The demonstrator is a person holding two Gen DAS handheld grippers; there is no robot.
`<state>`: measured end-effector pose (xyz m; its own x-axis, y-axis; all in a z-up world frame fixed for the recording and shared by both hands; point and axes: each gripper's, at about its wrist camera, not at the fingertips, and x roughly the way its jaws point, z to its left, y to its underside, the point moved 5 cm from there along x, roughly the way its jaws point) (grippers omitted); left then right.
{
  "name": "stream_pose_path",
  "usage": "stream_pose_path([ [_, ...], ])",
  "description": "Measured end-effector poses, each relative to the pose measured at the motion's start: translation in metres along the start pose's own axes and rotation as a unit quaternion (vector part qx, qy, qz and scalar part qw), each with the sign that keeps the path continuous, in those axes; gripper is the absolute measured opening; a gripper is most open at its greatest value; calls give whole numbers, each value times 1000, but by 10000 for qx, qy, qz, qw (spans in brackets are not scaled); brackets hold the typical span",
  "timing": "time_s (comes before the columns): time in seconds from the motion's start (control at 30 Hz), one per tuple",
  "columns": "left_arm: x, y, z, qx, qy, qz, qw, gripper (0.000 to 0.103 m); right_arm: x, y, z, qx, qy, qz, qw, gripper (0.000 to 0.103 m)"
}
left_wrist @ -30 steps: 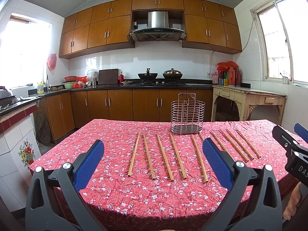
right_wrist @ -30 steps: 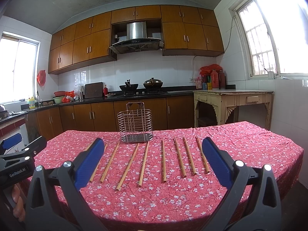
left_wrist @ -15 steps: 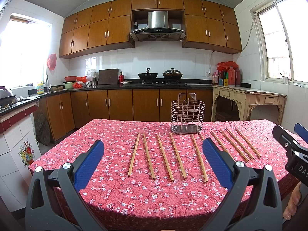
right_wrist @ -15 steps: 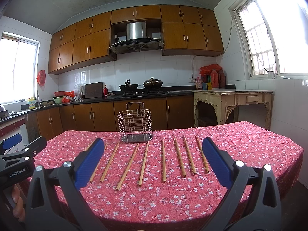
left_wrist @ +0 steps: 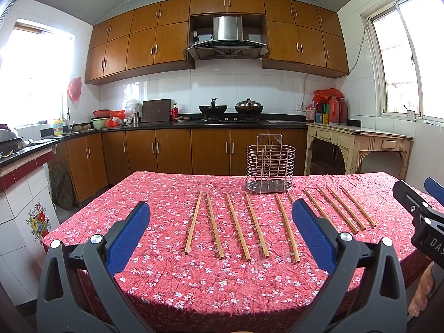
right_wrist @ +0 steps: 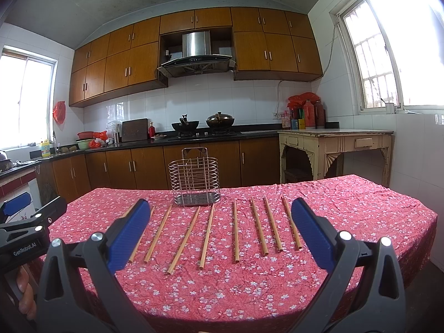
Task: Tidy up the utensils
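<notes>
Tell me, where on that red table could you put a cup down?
Free cloth: the near strip between the chopsticks and the table's front edge, and the far right corner. The middle is crowded: chopsticks lie in a row in front of the wire holder.

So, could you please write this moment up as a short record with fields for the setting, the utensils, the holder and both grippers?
setting: table under a red floral tablecloth in a kitchen with brown wooden cabinets
utensils: loose wooden chopsticks lying flat in a spaced row on the cloth, none lifted
holder: upright wire utensil basket with metal base, behind the row, no chopsticks visible in it
left gripper: blue-padded fingers wide open, holding nothing, short of the row
right gripper: wide open, holding nothing, short of the row
</notes>
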<state>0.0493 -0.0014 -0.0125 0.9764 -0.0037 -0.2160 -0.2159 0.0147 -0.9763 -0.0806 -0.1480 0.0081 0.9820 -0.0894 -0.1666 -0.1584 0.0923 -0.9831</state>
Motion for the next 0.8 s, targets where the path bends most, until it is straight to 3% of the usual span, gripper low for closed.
stream_pose_path([
  [0.8, 9, 5, 4, -71, -56, 140, 9999, 101, 12, 7, -6, 39, 92, 164, 9998, 99],
])
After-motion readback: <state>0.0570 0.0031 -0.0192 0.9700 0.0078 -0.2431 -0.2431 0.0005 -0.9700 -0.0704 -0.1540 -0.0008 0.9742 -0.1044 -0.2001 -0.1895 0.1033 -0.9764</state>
